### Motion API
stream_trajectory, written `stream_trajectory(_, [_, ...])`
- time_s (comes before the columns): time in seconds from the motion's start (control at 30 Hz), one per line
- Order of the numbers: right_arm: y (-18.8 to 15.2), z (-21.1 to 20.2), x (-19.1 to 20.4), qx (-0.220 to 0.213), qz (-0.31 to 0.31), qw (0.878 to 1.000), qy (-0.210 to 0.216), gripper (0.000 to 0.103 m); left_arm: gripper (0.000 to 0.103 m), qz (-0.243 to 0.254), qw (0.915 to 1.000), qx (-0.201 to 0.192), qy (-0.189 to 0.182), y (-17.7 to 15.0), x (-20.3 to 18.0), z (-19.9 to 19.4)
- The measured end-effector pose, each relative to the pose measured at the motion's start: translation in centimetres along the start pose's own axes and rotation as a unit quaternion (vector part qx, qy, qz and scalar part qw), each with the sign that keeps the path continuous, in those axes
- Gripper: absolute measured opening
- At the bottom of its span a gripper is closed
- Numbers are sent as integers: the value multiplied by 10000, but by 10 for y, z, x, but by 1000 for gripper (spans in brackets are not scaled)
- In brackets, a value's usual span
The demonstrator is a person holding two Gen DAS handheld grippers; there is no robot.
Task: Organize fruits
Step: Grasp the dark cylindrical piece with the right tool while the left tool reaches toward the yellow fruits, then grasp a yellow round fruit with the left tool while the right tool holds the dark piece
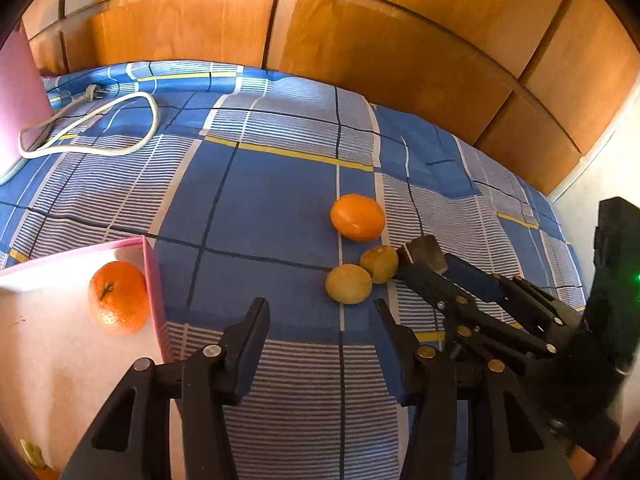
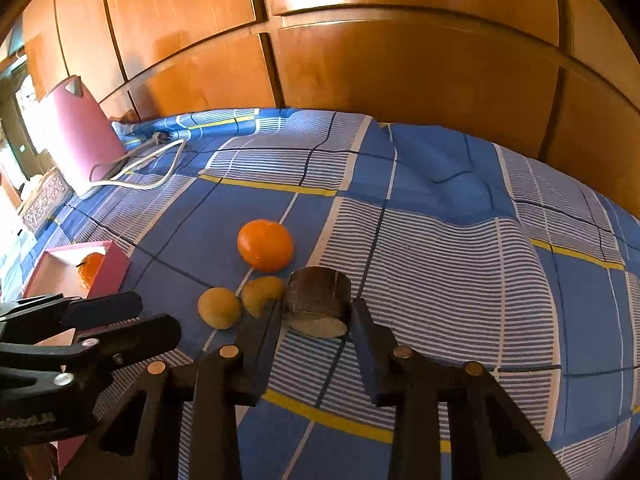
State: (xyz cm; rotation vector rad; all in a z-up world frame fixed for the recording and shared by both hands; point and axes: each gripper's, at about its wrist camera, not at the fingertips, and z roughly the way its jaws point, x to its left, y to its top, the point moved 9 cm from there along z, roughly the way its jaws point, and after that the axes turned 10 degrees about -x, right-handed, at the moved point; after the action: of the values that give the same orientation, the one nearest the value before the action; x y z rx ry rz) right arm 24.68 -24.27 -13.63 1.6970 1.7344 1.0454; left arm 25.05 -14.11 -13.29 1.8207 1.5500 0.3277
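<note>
On the blue plaid sheet (image 1: pixel 260 200) lie a loose orange (image 1: pixel 357 217) (image 2: pixel 265 245) and two kiwis (image 1: pixel 349 284) (image 2: pixel 219 307), side by side. A second orange (image 1: pixel 118 298) (image 2: pixel 91 266) sits inside the pink box (image 1: pixel 152 280) (image 2: pixel 114 274) at the left. My left gripper (image 1: pixel 320 308) (image 2: pixel 136 320) is open with nothing between its fingers, just short of the nearer kiwi. My right gripper (image 2: pixel 316 308) (image 1: pixel 424 262) is shut on a dark brown-skinned cut chunk (image 2: pixel 318 294) (image 1: pixel 426 250) with a pale cut face, resting on the sheet right of the kiwis.
A pink kettle (image 2: pixel 76 132) stands at the far left with its white cable (image 1: pixel 100 128) looped over the sheet. Wooden cabinet panels (image 1: pixel 360 60) rise behind the bed. A carved box (image 2: pixel 44 200) sits beyond the left edge.
</note>
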Motion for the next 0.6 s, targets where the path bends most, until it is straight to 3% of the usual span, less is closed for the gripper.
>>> stream_trajectory(0.37, [-10,-22,-24,-18,243,9991,-340,36,52,377,9992,92,-51,3,-17,19])
stream_trajectory(0.6, [-13,-26,-32,-32,413,9986,-335,36,41,423,9990,141,71,5,-18,36])
